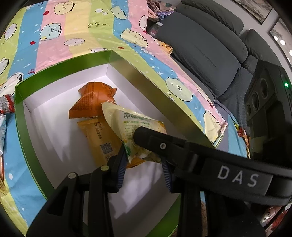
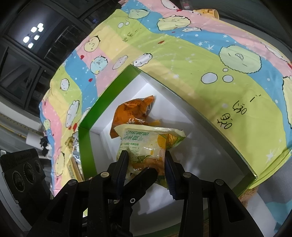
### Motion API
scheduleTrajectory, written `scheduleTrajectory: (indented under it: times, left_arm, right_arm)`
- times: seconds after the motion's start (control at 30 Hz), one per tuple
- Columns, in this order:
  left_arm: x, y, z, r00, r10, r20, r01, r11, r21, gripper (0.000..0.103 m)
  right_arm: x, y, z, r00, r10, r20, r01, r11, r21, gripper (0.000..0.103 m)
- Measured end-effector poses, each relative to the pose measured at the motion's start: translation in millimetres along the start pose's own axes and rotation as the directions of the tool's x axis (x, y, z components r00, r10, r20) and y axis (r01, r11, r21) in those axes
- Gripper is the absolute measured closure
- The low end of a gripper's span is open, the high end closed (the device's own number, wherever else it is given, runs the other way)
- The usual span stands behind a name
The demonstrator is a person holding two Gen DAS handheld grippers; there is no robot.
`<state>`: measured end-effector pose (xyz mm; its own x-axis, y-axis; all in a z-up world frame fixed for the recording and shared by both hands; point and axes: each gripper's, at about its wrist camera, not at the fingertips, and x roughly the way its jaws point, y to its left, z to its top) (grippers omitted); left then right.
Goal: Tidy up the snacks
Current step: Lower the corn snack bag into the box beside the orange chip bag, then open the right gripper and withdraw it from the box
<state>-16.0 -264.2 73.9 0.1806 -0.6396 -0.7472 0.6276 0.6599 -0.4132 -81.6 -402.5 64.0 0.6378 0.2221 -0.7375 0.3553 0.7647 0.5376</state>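
A green box with a white inside (image 1: 20,116) (image 2: 85,138) stands on the cartoon-print cloth. Inside lie an orange snack packet (image 1: 93,102) (image 2: 135,109) and a yellow-orange packet (image 1: 100,138). A pale yellow corn snack packet (image 1: 127,125) (image 2: 146,145) is held over the box. My right gripper (image 2: 146,160) is shut on its lower end, and its finger crosses the left wrist view (image 1: 164,144). My left gripper (image 1: 144,160) has its fingers on either side of the same packet's lower corner and seems shut on it.
More snack packets (image 1: 5,105) lie on the cloth left of the box. A grey sofa (image 1: 209,45) stands past the table's right edge. A yellow cup (image 2: 209,11) lies at the far side of the cloth.
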Motion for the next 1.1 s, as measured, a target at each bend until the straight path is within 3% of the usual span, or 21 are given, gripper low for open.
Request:
scheduleTrajectory:
  times: [0.6, 0.8, 0.93, 1.1]
  left_arm:
    - [7.5, 5.1, -1.8, 0.999, 0.013, -0.037, -0.014, 1.000, -0.028, 0.068]
    - [-2.8, 1.0, -3.7, 0.999, 0.034, -0.019, -0.034, 0.999, 0.003, 0.056]
    - [-20.0, 1.8, -4.3, 0.998, 0.053, 0.017, -0.053, 0.998, 0.015, 0.048]
    - [-54.8, 7.6, -7.4, 0.994, 0.061, 0.087, -0.061, 0.998, 0.008, 0.033]
  right_arm:
    - [8.1, 2.6, -0.4, 0.997, -0.075, 0.000, 0.075, 0.997, -0.019, 0.061]
    - [5.7, 5.2, -1.6, 0.997, -0.083, -0.002, 0.083, 0.996, -0.021, 0.061]
    - [-4.9, 11.4, -4.7, 0.997, -0.074, 0.034, 0.075, 0.997, -0.022, 0.045]
    - [-25.6, 29.2, -10.9, 0.992, -0.081, 0.100, 0.087, 0.994, -0.063, 0.038]
